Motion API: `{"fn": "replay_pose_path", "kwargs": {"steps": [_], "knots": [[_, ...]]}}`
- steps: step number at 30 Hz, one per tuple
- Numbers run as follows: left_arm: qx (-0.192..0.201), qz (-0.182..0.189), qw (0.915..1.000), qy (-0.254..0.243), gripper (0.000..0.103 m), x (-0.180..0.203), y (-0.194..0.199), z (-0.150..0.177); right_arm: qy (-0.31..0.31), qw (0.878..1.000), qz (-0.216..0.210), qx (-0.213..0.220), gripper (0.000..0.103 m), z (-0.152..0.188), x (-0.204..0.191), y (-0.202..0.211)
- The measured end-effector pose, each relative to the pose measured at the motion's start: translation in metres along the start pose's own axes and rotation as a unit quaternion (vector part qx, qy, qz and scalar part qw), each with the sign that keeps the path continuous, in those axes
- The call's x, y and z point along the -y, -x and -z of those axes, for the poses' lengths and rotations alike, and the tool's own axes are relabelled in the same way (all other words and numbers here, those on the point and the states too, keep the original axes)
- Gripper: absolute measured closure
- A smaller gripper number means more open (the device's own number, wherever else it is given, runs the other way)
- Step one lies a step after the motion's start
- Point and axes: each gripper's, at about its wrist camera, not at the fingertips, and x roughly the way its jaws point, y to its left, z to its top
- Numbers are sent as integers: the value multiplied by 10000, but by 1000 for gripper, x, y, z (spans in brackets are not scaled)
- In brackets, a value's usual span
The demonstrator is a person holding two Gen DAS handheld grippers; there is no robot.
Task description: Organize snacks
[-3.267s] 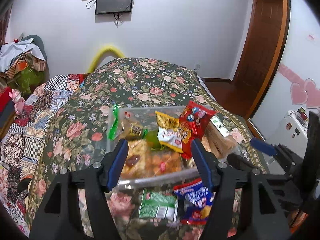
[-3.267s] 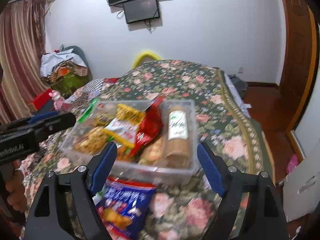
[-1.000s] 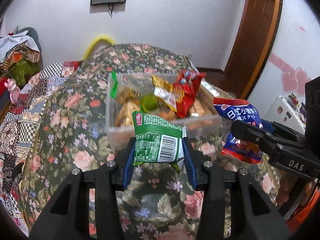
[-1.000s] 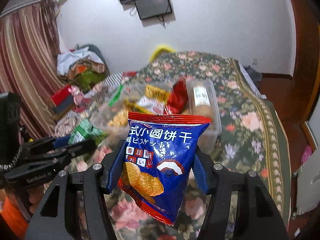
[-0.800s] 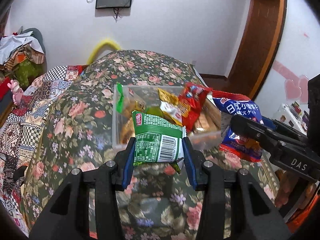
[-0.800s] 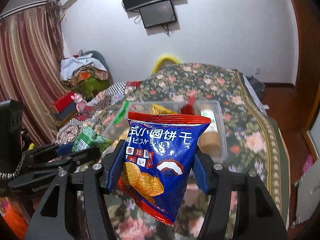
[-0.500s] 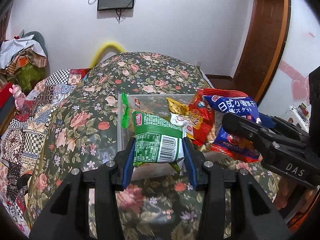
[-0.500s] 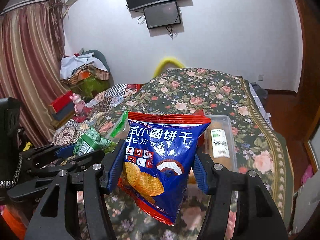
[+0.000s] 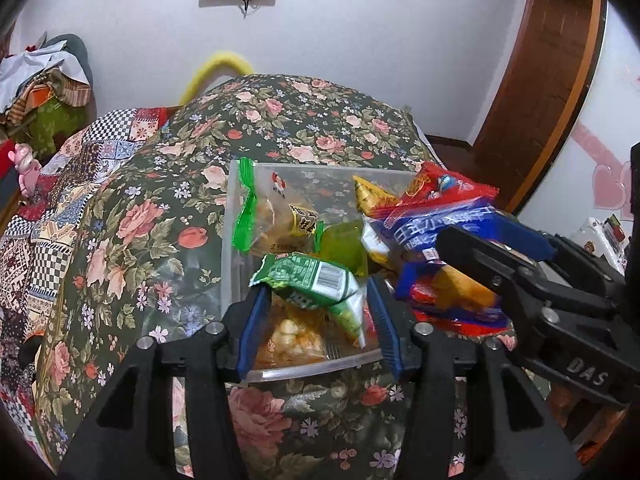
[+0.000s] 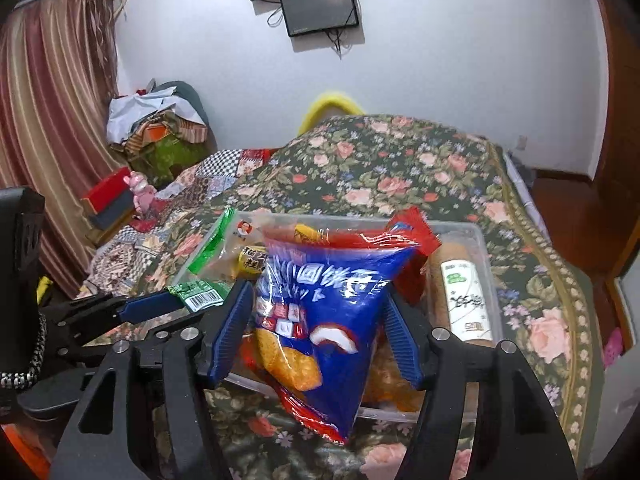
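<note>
A clear plastic bin [image 9: 236, 248] full of snack packets sits on the floral bedspread. My left gripper [image 9: 318, 322] is open over the bin's near edge; the green snack packet [image 9: 312, 280] lies tilted between its fingers, dropping free. My right gripper [image 10: 320, 334] is open over the bin [image 10: 486, 256]; the blue cracker bag [image 10: 320, 312] hangs tilted between its fingers, its lower end over the bin's near rim. In the left wrist view, the blue bag [image 9: 444, 248] and right gripper show at the right.
The bin holds a red packet [image 9: 440, 188], a yellow packet [image 9: 370, 196], a green-edged clear bag [image 9: 272, 216] and a brown biscuit roll [image 10: 460, 288]. A clothes pile [image 10: 156, 128] and curtain stand left. A wooden door frame [image 9: 548, 72] is right.
Both grippers moved forward over the bin and opened. The green packet and the blue bag have tipped and slipped from the fingers toward the bin.
</note>
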Motion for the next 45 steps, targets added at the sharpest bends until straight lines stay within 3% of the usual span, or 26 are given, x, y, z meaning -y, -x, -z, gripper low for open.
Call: {"fn": "replay_pose_path", "kwargs": {"steps": [5,11,19,23,25,27,30,45], "knots": [[195,8,9998,-27,50,2,21,0,225,9996,32,160,36,-4,-5,25],[698,-18,9975,-82,50,9,75,-4,178,9992,-97,335,36,-9,-7,60],[1815,-78,9827,-364,49,35,180,-2,283,9945,-37,1005,36,-16,-21,139],[2244,-100,9735,-439,32,47,220,6,309,9904,-36,1347,34,-15,-29,177],[2430,-119,9687,-484,28,52,238,11,283,9889,-50,1458,28,-13,-30,188],[2561,-142,9652,-515,13,56,250,15,253,9864,39,1621,14,-10,-33,201],[2708,-154,9610,-533,1,58,263,20,233,9833,186,1794,0,-5,-36,214],[2690,-267,9615,-488,0,61,261,29,280,9807,392,1896,0,6,-40,219]]}}
